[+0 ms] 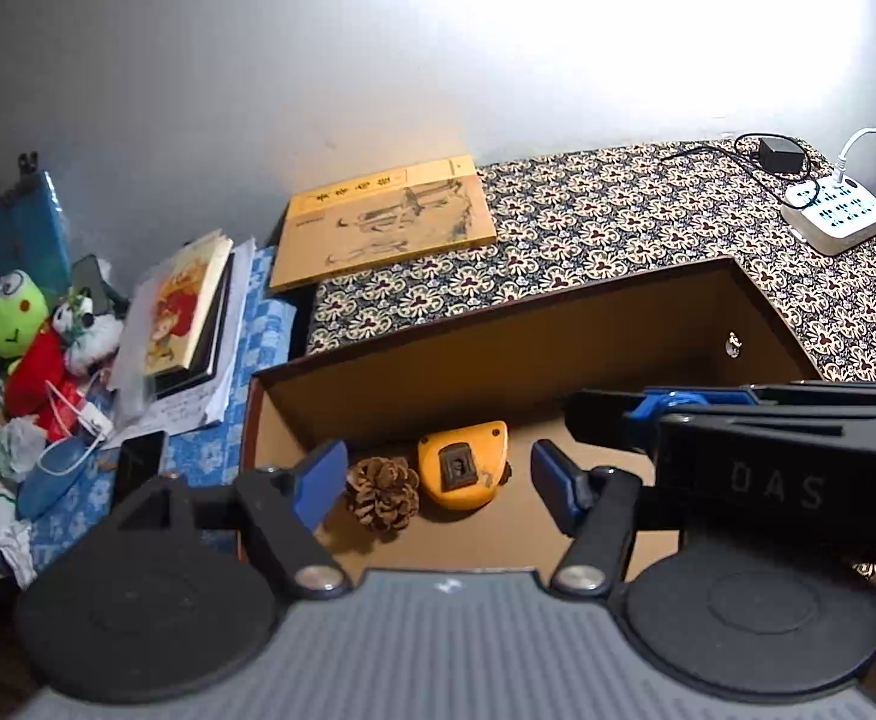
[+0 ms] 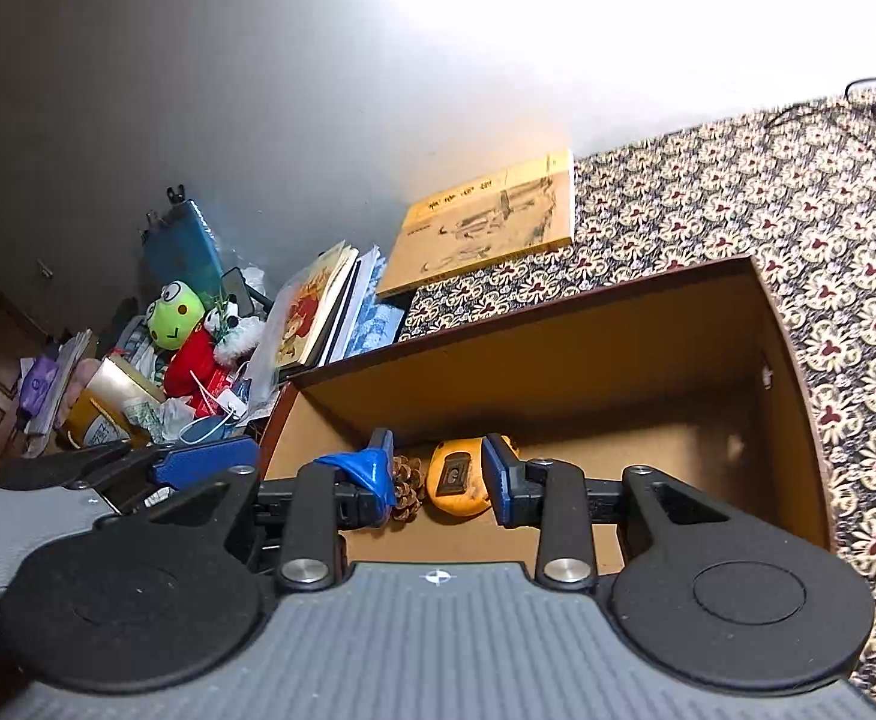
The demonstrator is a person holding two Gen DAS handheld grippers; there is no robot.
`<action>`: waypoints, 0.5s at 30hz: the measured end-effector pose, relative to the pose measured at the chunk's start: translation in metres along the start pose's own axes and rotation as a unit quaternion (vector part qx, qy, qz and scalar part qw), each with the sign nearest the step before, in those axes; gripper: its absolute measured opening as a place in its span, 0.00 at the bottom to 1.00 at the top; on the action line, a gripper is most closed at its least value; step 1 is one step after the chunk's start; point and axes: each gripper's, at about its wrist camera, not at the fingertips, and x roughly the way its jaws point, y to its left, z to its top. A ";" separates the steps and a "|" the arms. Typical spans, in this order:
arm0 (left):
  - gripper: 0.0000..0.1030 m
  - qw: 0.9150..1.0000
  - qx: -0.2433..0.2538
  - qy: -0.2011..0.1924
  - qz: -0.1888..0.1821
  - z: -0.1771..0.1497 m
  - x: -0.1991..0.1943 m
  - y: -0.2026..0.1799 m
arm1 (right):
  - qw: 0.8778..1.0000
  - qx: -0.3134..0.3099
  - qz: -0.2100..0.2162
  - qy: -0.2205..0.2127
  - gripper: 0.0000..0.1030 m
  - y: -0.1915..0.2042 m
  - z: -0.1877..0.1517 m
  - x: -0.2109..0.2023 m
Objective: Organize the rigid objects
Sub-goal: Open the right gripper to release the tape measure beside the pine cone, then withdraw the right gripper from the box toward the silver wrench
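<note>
Where the right gripper (image 1: 738, 420) crosses the right of the left wrist view, its body reads "DAS". Low in the frame's centre, inside the cardboard box (image 1: 498, 324), the pine cone (image 1: 383, 493) and yellow tape measure (image 1: 463, 463) lie touching between the left gripper (image 1: 435, 483)'s wide-spread, empty fingers; the right gripper's fingers also stand apart, empty.

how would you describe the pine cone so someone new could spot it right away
Find the open brown cardboard box on the patterned cloth. Inside, near its left end, two things sit side by side on the floor. The pine cone is the left one: brown and scaly, unlike the smooth orange tape measure beside it.
</note>
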 end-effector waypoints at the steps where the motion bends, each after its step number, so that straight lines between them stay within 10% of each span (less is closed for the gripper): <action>1: 0.62 1.000 -0.002 -0.001 0.000 -0.001 -0.004 -0.002 | 1.000 -0.001 0.001 -0.001 0.16 -0.001 -0.001 -0.003; 15: 0.63 0.998 -0.043 0.015 0.043 -0.030 -0.043 -0.020 | 0.999 -0.027 0.002 -0.027 0.16 -0.006 -0.025 -0.041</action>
